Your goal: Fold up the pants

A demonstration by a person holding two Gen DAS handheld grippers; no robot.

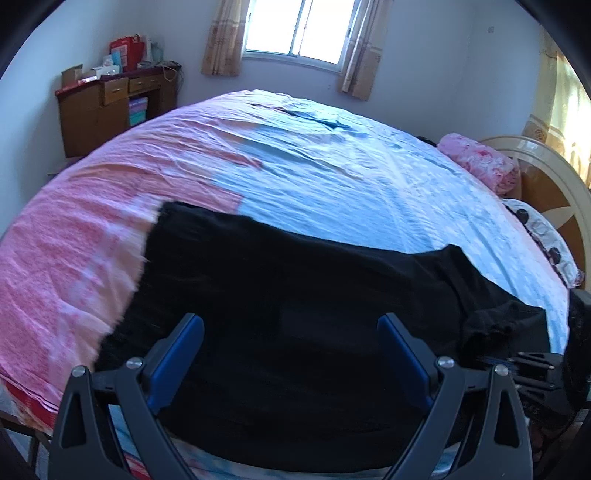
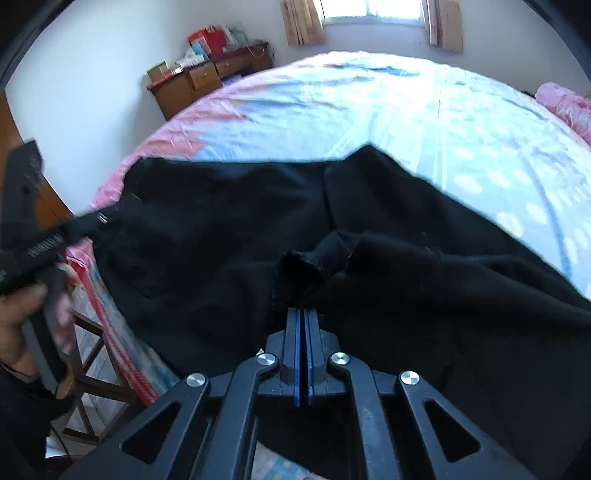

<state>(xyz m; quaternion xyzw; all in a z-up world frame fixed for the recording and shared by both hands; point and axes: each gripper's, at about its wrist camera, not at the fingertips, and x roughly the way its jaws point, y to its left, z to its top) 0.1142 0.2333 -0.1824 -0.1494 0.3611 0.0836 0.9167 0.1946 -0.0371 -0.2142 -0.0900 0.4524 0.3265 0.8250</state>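
Black pants (image 1: 280, 280) lie spread across the near edge of the bed, also in the right wrist view (image 2: 207, 229). My left gripper (image 1: 290, 328) is open, its blue pads wide apart just above the pants, holding nothing. My right gripper (image 2: 303, 312) is shut on a bunched fold of the pants near the bed's edge; raised cloth (image 2: 314, 258) stands just past its tips. The right gripper shows at the right edge of the left wrist view (image 1: 532, 365). The left gripper and the hand holding it show at the left of the right wrist view (image 2: 40, 243).
The bed sheet (image 1: 325, 177) is pink on the left and pale blue on the right. A pink pillow (image 1: 484, 162) and a headboard (image 1: 554, 184) are at the right. A wooden desk (image 1: 110, 107) with boxes stands by the far wall, under a window (image 1: 299, 29).
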